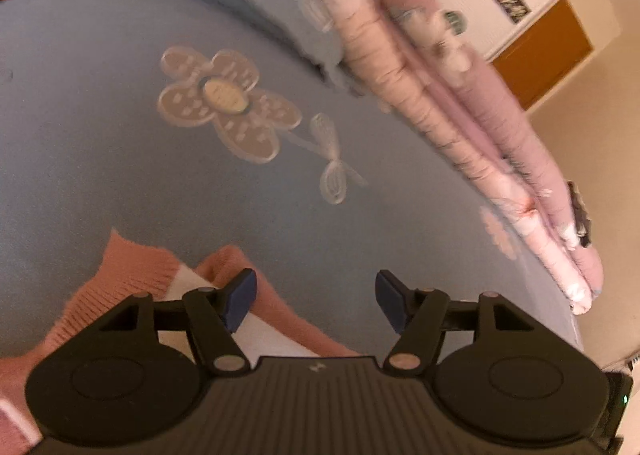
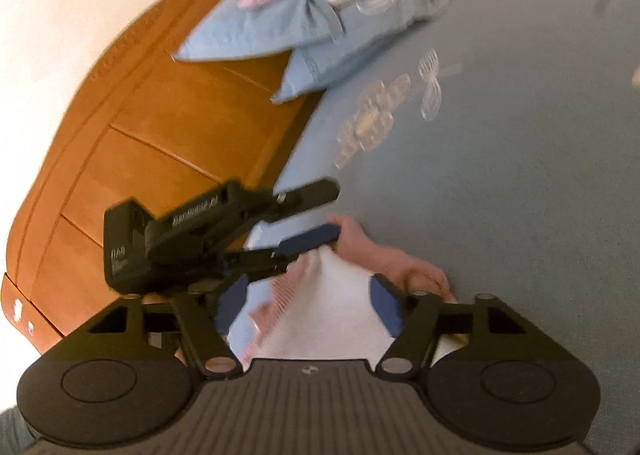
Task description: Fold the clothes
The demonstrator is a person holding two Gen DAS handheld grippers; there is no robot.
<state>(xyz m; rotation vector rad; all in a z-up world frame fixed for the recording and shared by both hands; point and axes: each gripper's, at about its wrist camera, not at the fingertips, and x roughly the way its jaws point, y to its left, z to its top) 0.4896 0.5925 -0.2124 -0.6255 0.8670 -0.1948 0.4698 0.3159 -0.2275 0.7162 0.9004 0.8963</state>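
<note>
1. Both grippers, left (image 1: pixel 316 297) and right (image 2: pixel 306 305), hung with jaws apart, clamping nothing.
2. The pink-and-white garment (image 2: pixel 332 315) lay at the blue bedsheet's (image 1: pixel 120 175) near edge (bare sheet beyond); folded quilts (image 1: pixel 460 115) lined the far side.

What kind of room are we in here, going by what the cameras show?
Most likely a bedroom. The work surface is a bed with a blue flower-print sheet, a rolled pink quilt lies along its edge, and a wooden headboard stands at one end. A pink and white garment lies on the sheet.
</note>
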